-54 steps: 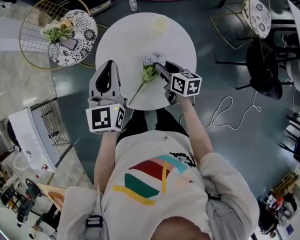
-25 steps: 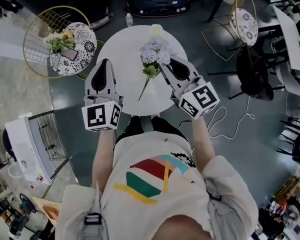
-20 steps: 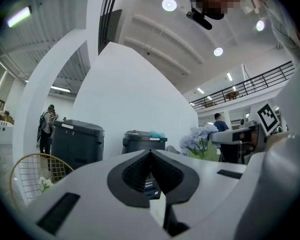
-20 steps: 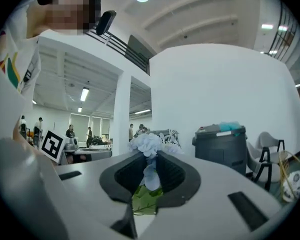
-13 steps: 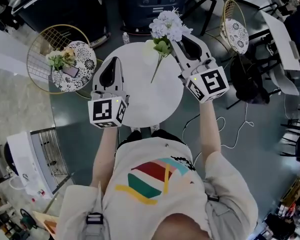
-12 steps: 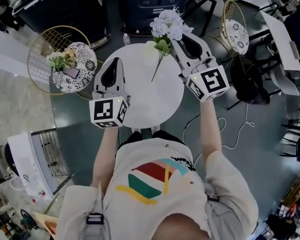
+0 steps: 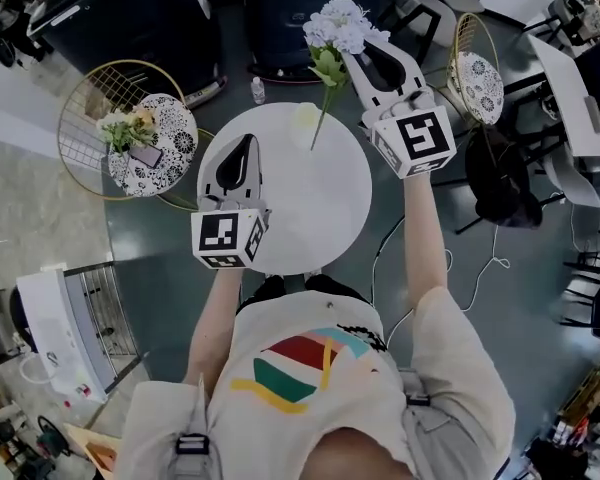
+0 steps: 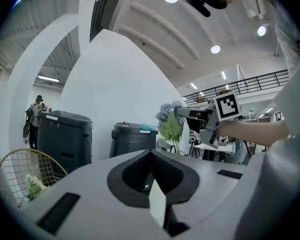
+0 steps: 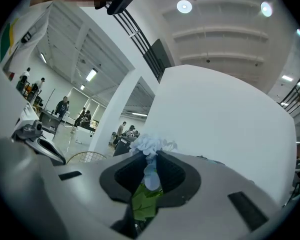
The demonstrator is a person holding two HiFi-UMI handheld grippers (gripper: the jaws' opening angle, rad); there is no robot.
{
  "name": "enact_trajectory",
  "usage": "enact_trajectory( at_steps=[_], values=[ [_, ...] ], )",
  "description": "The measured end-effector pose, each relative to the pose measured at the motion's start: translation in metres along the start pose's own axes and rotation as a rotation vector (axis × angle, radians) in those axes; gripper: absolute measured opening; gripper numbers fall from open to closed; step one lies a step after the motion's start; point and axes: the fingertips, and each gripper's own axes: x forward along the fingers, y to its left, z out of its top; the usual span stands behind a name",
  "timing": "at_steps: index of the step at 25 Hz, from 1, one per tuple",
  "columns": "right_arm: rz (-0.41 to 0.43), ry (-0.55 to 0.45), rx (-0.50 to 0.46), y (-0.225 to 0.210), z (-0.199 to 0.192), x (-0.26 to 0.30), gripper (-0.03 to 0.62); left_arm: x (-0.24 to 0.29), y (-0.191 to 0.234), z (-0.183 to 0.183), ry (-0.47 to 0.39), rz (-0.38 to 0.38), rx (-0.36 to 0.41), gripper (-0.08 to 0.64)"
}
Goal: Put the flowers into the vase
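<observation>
Right gripper has risen and swung toward the far rim of the round, smooth white worktop, carrying the flower with it. Jaws nearly closed, pinching the stem just under the leaves. Bloom: frilly pale cluster of petals. Leaves broad and green, stem thin and tilted. Its lower end now shows just beside the pale, translucent vase. Left gripper has edged forward over the worktop, its jaws together and empty.
</observation>
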Motion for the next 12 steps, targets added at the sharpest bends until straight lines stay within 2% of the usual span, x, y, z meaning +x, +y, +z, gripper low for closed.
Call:
enact_trajectory(
  at_steps=[12],
  values=[
    [0.028, -0.041, -0.064, -0.014, -0.025, 0.027, 0.069, 0.019, 0.013, -0.034, 0.029, 0.039, 0.003, 0.005]
  ],
)
